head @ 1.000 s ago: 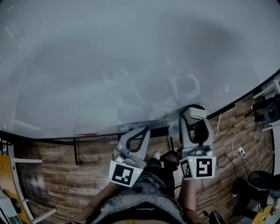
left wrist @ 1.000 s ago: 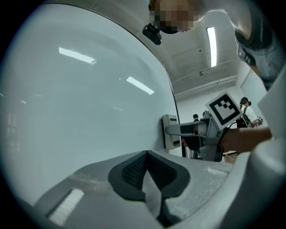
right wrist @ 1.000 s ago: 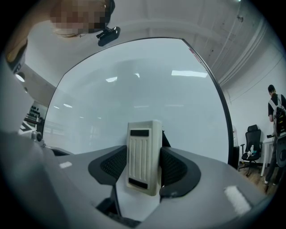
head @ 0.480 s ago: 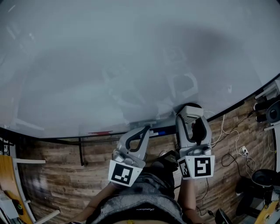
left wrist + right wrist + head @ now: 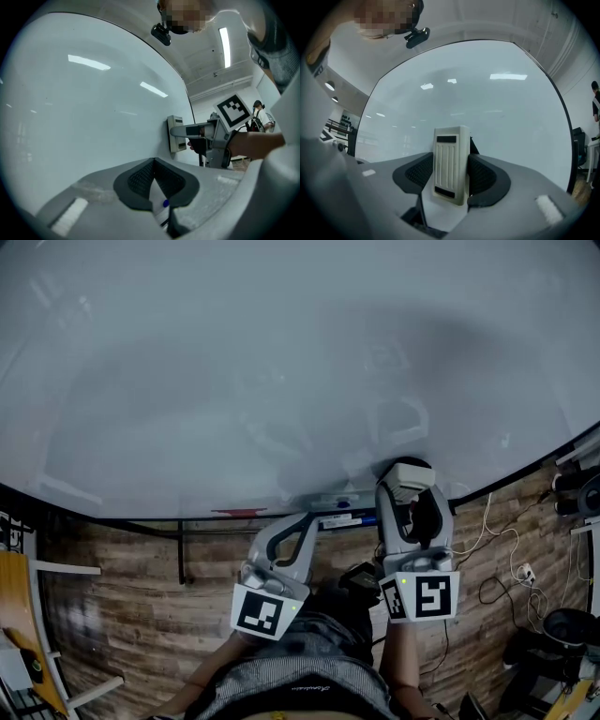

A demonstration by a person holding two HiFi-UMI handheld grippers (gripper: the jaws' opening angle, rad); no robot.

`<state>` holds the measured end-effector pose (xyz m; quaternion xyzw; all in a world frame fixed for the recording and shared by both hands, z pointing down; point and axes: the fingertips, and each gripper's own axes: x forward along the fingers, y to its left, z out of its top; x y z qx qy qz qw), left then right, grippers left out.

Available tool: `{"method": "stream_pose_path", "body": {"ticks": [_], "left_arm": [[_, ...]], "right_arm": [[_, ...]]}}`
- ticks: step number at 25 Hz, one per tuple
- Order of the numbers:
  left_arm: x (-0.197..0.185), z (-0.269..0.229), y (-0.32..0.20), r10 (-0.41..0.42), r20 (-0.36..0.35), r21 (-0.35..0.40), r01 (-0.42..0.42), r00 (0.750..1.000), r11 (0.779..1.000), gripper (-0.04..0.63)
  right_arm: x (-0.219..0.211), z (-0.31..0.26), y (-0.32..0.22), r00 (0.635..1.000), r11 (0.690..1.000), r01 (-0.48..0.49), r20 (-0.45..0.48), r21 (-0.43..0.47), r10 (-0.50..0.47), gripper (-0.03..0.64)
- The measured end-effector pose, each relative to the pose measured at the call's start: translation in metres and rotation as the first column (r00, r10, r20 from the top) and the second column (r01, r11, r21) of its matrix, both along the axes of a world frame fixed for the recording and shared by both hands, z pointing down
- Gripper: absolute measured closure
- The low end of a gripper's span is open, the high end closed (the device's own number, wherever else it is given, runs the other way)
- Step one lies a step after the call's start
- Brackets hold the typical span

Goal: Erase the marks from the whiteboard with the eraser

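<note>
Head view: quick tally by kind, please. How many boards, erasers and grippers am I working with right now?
whiteboard: 1
eraser: 1, clamped in the right gripper
grippers: 2, the right gripper and the left gripper, which is shut with nothing in it
Total: 4

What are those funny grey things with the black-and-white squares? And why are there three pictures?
A person holds two grabbing tools, and the patterned cubes are part of them. One picture comes from a camera on the person's head, looking down. The other two come from cameras riding on each tool. The right claw pinches a white eraser and holds it against the whiteboard. The left claw is shut and holds nothing. The board looks almost clean; I see no clear marks.
</note>
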<state>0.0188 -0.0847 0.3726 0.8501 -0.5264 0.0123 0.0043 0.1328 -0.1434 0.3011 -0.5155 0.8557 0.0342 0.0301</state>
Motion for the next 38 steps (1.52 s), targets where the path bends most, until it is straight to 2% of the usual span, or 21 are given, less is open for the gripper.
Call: {"method": "stream_pose_path", "body": {"ticks": [4, 8, 17, 25, 31, 38], "left_arm": [[-0.013, 0.002, 0.0, -0.056, -0.023, -0.02, 0.056, 0.998, 0.998, 0.592], [-0.016, 0.003, -0.004, -0.11, -0.012, -0.016, 0.11, 0.994, 0.994, 0.592], [0.001, -0.014, -0.014, -0.173, 0.022, 0.001, 0.173, 0.985, 0.985, 0.592], [0.006, -0.01, -0.017, -0.235, 0.043, 0.009, 0.235, 0.971, 0.972, 0.592], [-0.005, -0.016, -0.018, -0.228, 0.036, 0.038, 0.227, 0.973, 0.973, 0.592], [-0.026, -0.023, -0.011, -0.133, 0.058, 0.053, 0.13, 0.989, 0.99, 0.592]], "right_arm": [[-0.001, 0.0, 0.001, 1.0, 1.0, 0.02, 0.0, 0.006, -0.02, 0.377], [-0.001, 0.001, 0.001, 0.999, 0.999, 0.05, 0.008, 0.02, -0.05, 0.376], [0.0, 0.001, 0.002, 0.996, 0.995, 0.09, 0.011, 0.033, -0.09, 0.374], [0.0, 0.001, 0.003, 0.991, 0.99, 0.13, 0.017, 0.054, -0.131, 0.374], [0.0, 0.002, 0.002, 0.994, 0.994, 0.105, 0.016, 0.038, -0.105, 0.376], [-0.018, 0.004, 0.006, 0.998, 0.999, 0.044, 0.037, 0.015, -0.045, 0.377]]}}
